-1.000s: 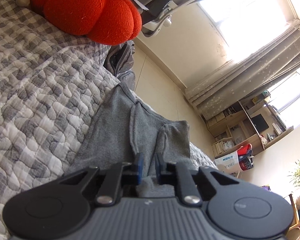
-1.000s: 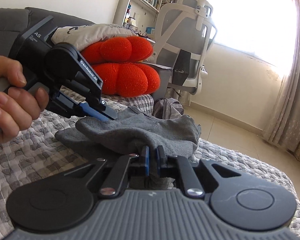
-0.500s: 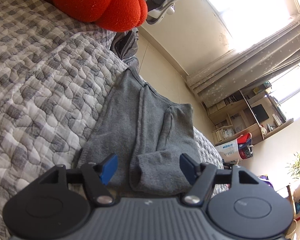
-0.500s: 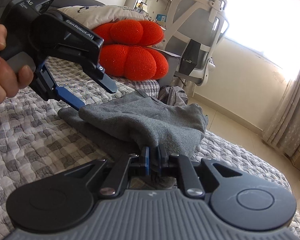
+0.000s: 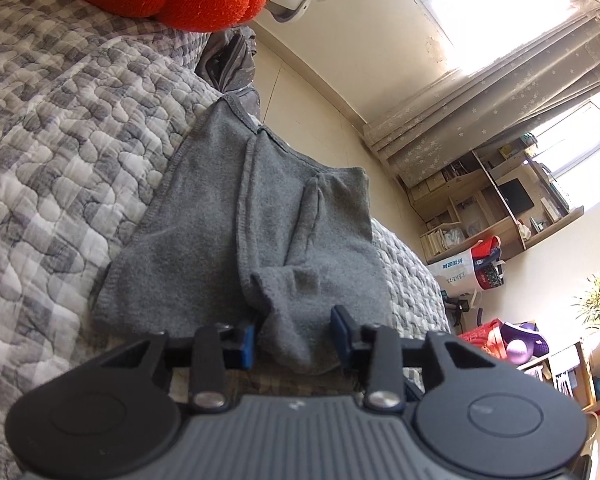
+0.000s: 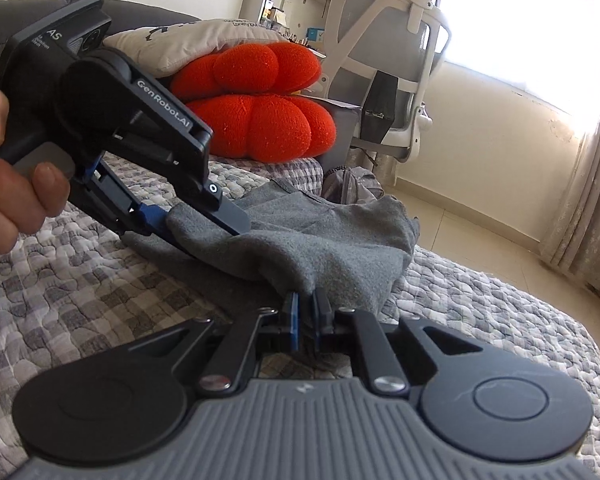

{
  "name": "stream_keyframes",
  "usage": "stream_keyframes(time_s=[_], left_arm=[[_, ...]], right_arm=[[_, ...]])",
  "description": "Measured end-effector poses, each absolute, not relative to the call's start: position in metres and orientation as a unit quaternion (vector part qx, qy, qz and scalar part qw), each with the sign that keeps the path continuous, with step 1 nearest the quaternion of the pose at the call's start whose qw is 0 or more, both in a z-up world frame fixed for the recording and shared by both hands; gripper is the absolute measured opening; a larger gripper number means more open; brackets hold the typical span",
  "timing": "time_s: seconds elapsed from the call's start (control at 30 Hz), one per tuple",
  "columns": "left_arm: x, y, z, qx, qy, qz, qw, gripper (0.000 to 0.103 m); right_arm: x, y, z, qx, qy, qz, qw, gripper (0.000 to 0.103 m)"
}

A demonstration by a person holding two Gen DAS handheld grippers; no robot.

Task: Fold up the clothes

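Note:
A grey knit garment (image 5: 268, 208) lies folded lengthwise on a grey checked quilt (image 5: 60, 140). My left gripper (image 5: 292, 340) is open, its blue pads on either side of the garment's raised near fold without pinching it. In the right wrist view the same garment (image 6: 332, 248) runs from that left gripper, held by a hand (image 6: 4, 184), down to my right gripper (image 6: 306, 316). The right gripper is shut on a bunched edge of the cloth and lifts it slightly off the quilt (image 6: 480, 300).
Red knitted cushions (image 6: 256, 120) with a beige pillow on top sit at the head of the bed. A white office chair (image 6: 384, 40) and a grey bag (image 6: 348, 188) stand on the floor beyond the bed edge. Shelves and curtains line the far wall.
My left gripper let go of the garment's edge, opened wide, and now has narrowed around the near fold. The right gripper has stayed shut on the cloth and moved little.

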State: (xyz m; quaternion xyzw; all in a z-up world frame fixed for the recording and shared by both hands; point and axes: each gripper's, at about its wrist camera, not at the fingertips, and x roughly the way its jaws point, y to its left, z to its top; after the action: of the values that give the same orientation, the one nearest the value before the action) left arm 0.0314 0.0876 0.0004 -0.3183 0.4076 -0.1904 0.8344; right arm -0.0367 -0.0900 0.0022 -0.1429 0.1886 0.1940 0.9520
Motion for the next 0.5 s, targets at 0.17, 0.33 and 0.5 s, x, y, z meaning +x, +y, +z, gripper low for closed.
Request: stream_keyframes(time_s=[0.17,0.33,0.5], left_arm=[[0.027,0.098,0.02,-0.301,0.366,-0.187,0.861,0.009],[0.022,0.108,0.039,-0.283,0.323,-0.182,0.885,0.007],[0.014,0.122,0.035,-0.257,0.313,-0.164,0.9,0.007]], right_arm=[[-0.036,-0.097,0.006,-0.122,0.181,0.199,0.955,0.011],[-0.041,-0.088,0.014,-0.135,0.156,0.192,0.96,0.011],[-0.038,-0.078,0.021,-0.132,0.15,0.203,0.959,0.017]])
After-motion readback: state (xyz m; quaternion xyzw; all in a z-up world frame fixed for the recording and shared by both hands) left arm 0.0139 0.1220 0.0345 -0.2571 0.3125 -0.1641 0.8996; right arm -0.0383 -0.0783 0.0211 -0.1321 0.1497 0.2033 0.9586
